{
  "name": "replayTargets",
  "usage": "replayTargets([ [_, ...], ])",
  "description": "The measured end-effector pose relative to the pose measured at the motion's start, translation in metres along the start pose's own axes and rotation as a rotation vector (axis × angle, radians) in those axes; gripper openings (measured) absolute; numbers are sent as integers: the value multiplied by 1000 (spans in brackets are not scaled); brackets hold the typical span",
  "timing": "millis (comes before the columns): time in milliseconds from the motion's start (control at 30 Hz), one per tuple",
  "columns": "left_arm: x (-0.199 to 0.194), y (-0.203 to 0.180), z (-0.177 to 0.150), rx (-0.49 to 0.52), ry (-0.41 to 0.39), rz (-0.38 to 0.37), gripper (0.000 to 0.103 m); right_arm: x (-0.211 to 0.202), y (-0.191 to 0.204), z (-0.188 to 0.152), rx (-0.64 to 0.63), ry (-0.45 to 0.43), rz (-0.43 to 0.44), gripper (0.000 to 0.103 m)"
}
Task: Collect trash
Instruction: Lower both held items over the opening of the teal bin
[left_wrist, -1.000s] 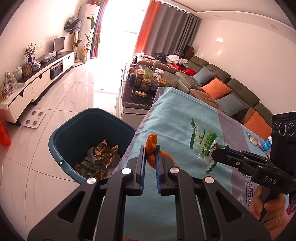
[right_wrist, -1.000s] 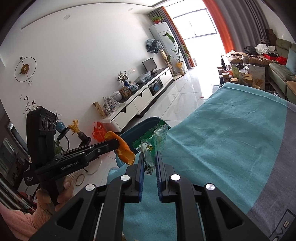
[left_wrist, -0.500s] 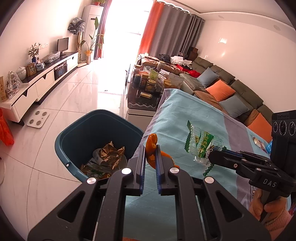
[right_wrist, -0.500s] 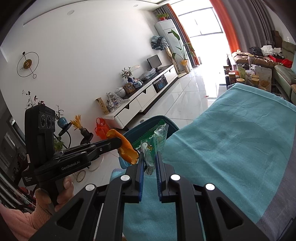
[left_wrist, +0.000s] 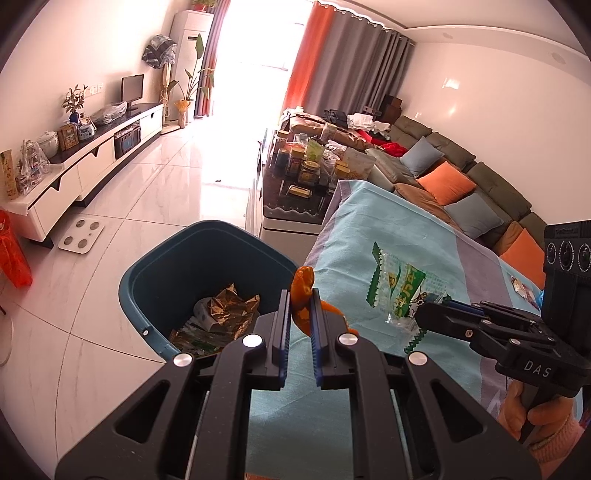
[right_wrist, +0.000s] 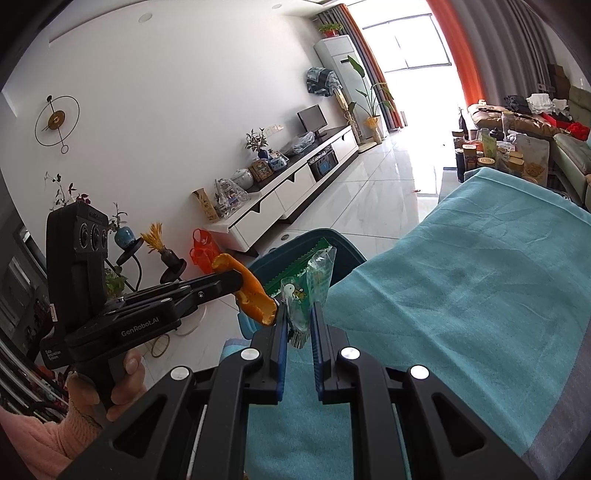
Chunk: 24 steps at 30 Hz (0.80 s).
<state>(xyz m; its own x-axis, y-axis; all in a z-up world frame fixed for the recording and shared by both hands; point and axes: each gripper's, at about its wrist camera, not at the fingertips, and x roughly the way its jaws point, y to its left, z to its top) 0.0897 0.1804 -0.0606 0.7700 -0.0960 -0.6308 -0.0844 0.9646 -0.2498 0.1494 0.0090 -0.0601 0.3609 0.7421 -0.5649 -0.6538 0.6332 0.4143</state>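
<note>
Left hand-held gripper (left_wrist: 299, 314) pinching curled orange peel (left_wrist: 301, 291); right hand-held gripper (right_wrist: 298, 321) pinching crinkled green-clear wrapper (right_wrist: 314, 280).

Your bin (left_wrist: 207, 266) stands on the floor against the bench (left_wrist: 388, 229), to its left. Crumpled wrappers (left_wrist: 221, 314) lie in the bin. Behind the bin, a low table (left_wrist: 295, 206) carries jars (left_wrist: 308, 171).

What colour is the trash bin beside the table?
Dark teal blue, the bin shows best in the left wrist view.
</note>
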Motion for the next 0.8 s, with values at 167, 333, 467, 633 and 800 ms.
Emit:
replayTargets([
  [167, 0, 2, 1, -6, -3, 8, 10, 4, 3, 2, -9, 7, 1, 11],
  [333, 0, 6, 1, -11, -6, 16, 10, 7, 7, 3, -16, 13, 2, 11],
  [467, 0, 9, 2, -15, -9, 24, 10, 11, 9, 5, -22, 18, 3, 11],
  [633, 1, 12, 2, -21, -9, 35, 10, 16, 10, 9, -22, 28, 6, 11],
  [800, 1, 14, 3, -24, -9, 45, 10, 21, 8, 12, -22, 36, 8, 11],
])
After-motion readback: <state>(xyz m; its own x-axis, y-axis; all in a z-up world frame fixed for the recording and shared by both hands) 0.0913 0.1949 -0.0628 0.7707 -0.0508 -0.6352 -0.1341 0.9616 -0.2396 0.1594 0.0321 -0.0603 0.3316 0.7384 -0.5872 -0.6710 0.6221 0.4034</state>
